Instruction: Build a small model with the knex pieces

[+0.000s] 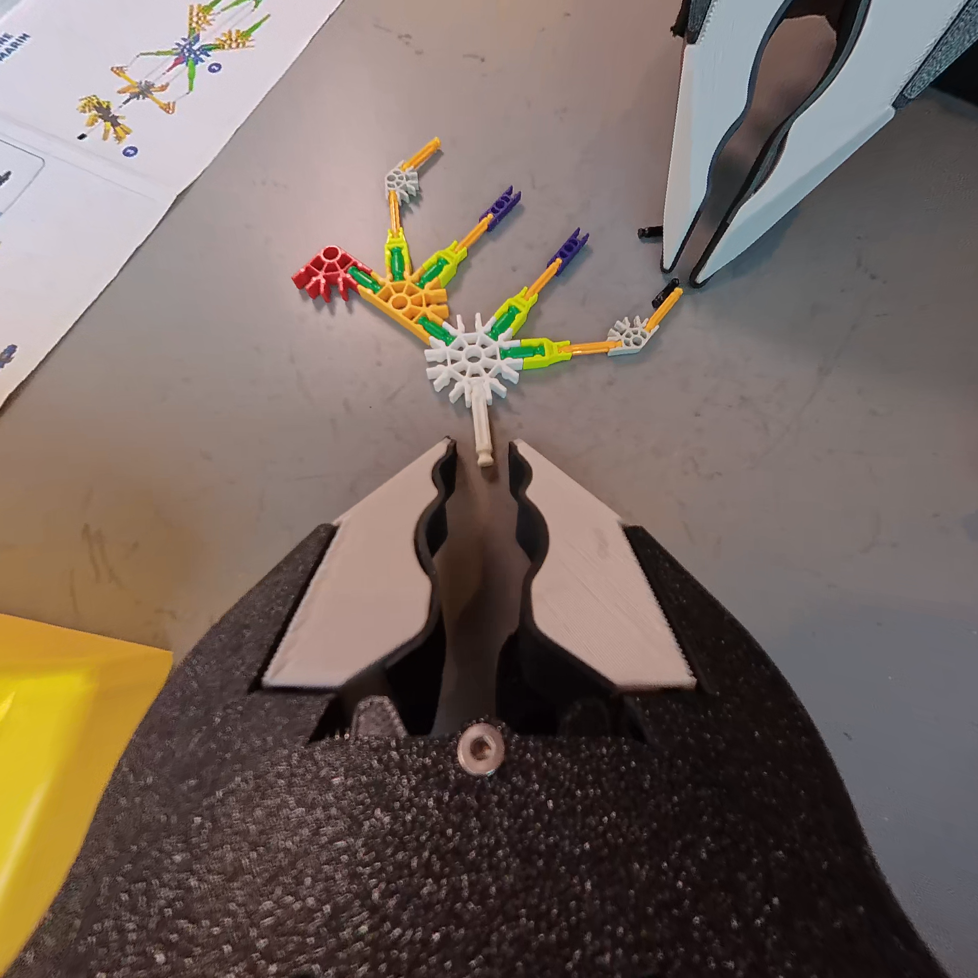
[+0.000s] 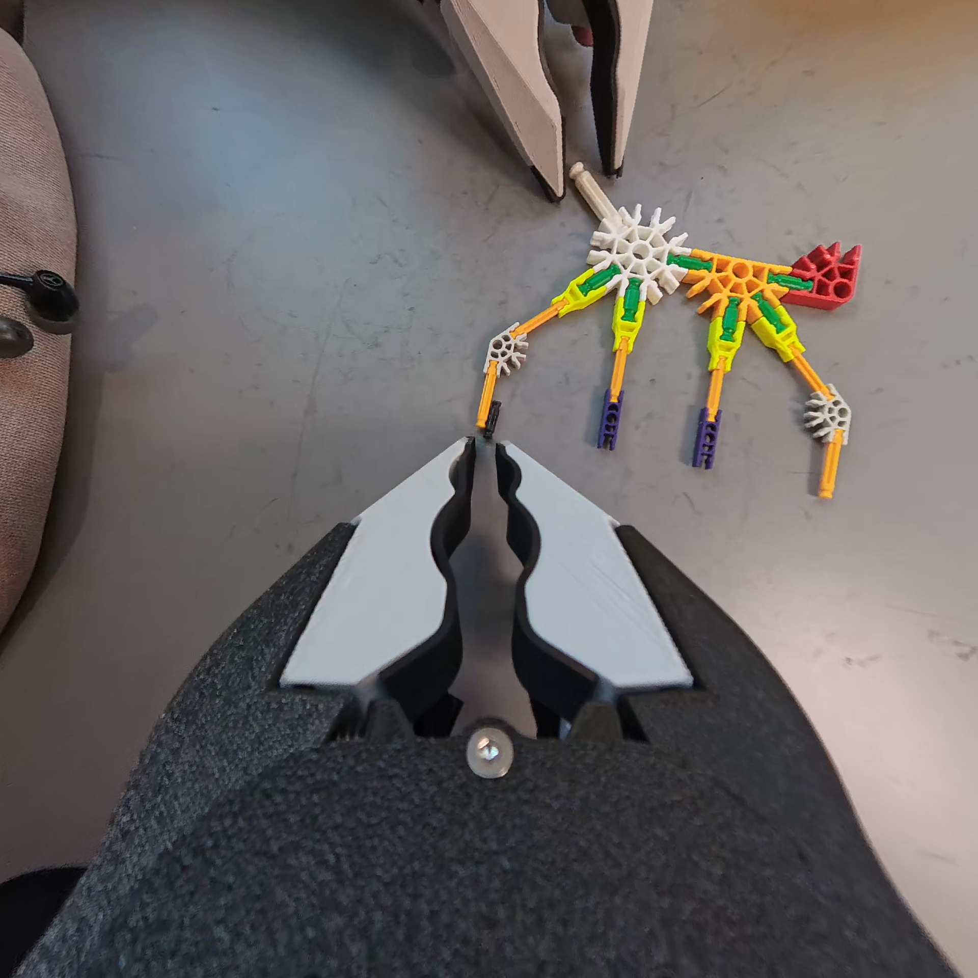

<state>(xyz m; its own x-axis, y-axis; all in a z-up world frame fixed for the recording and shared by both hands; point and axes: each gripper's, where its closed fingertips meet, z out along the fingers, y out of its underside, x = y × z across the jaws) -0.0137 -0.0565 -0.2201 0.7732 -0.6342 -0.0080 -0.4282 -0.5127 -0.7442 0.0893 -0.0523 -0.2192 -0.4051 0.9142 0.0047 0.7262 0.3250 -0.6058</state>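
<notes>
A flat toy model of plastic rods and connectors lies on the grey table (image 1: 741,476). It has a white snowflake hub (image 1: 472,360), an orange hub (image 1: 407,301), a red connector (image 1: 323,272) and rod legs. A white rod (image 1: 482,428) sticks out of the white hub. My left gripper (image 1: 482,447) is open, with the rod's free end between its tips, untouched; the same shows in the right wrist view (image 2: 582,182). My right gripper (image 2: 484,443) is narrowly open. A small black piece (image 2: 493,418) lies just ahead of its tips, beside an orange leg rod (image 2: 486,394).
A printed instruction sheet (image 1: 106,106) lies at the far left. A yellow object (image 1: 63,714) sits near left. A second small black piece (image 1: 650,231) lies by the right gripper (image 1: 682,275). Beige fabric (image 2: 26,423) and a black earpiece (image 2: 53,296) border the table. The white snowflake hub (image 1: 472,360) lies some 4 cm from my left tips, 9 cm from my right tips. It is also in sight in the right wrist view (image 2: 639,249). From the left gripper's tips to the red connector (image 1: 323,272) is close to 9 cm.
</notes>
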